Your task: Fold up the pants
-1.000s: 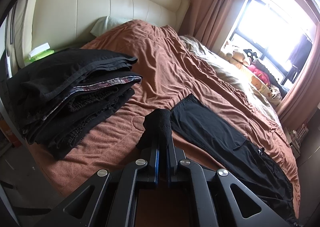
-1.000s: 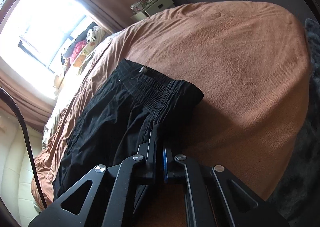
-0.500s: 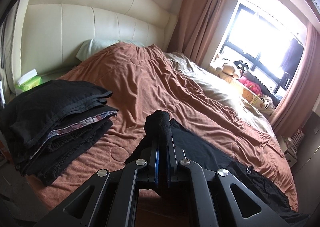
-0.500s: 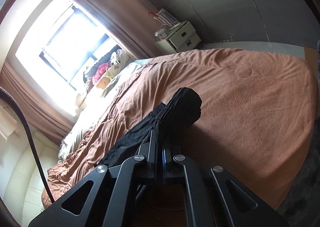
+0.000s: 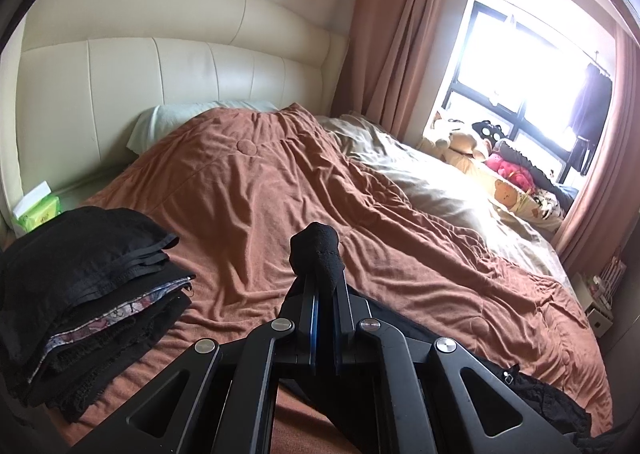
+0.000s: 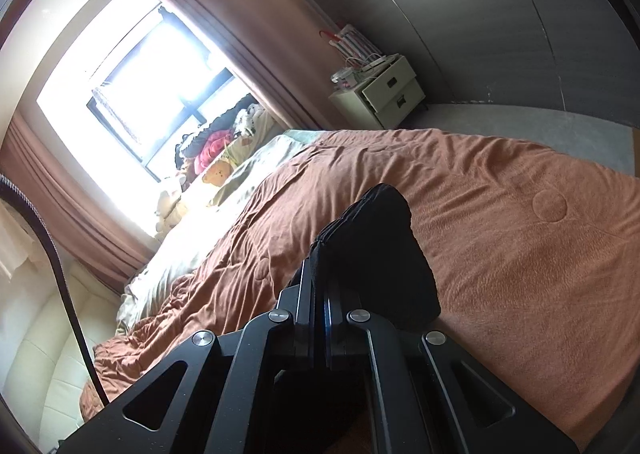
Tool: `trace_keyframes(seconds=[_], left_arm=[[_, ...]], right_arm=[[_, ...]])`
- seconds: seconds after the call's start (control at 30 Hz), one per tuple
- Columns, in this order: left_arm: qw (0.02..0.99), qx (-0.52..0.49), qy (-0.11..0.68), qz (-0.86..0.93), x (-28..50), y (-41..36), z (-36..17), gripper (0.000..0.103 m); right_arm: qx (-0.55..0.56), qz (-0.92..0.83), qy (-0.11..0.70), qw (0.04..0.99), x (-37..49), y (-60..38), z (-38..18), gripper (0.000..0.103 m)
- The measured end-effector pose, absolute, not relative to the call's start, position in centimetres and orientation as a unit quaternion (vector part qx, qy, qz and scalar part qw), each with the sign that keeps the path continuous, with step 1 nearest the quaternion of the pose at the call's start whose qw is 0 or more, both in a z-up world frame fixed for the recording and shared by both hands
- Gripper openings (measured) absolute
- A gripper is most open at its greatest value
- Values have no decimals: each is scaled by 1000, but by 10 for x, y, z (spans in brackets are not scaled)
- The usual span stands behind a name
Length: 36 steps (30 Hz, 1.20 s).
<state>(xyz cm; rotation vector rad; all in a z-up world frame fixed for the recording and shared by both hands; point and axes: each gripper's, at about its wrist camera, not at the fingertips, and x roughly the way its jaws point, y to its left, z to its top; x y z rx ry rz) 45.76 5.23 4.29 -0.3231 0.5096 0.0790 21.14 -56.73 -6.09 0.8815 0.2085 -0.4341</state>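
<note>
A: What differs from a second ago?

B: You have lifted the black pants (image 5: 318, 254) off the brown bedspread (image 5: 256, 190). Then they lay stretched flat across it; now your left hand-held gripper (image 5: 325, 286) carries a bunched end well above the bed, and only a dark strip (image 5: 532, 394) trails along the lower right edge of that view. Your right hand-held gripper (image 6: 320, 278) has come up too: the waistband that was spread on the bedspread (image 6: 500, 254) is now a thick wad (image 6: 376, 246) standing above its fingers.

A: And the grip?

B: Both hand-held grippers are clamped on the pants, fingers pressed together with cloth between them.

A: What can't you make out?

B: The stretch of pants between your two grippers. In the right view it drops behind the gripper body and is lost in shadow; in the left view the gripper frame covers most of it. You cannot tell how the legs hang or whether they line up. The stack of folded dark clothes (image 5: 88, 286) at the left is cut off by the lens edge, and the window (image 5: 528, 66) is blown out.
</note>
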Motion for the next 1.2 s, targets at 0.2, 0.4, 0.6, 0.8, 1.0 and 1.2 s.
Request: trace_keyframes(seconds=[0.2,0.4,0.6,0.8,1.0,1.2], left_arm=[[951,-146,269,49,507,38,24,6],[944,-133,294,69,560,28,-7,6],[937,-110,321,83,613,9,-40,6],[930,-80,343,100,657,-8,-71,6],[921,-58,367,119,694,-22,-103,6],[905,-19,408,119,717,-39,-126,24]], right_arm=[[415,-223,123,874,264,-570,-52,0],[398,-236,147,874,319,-572,-44,0],[384,-251,171,872,370,-577,-50,0],[371,-267,189,869,413,-582,-54,0],[369,-281,207,861,447,-590,-62,0],[360,-280,237,858,476,-593,-70,4]])
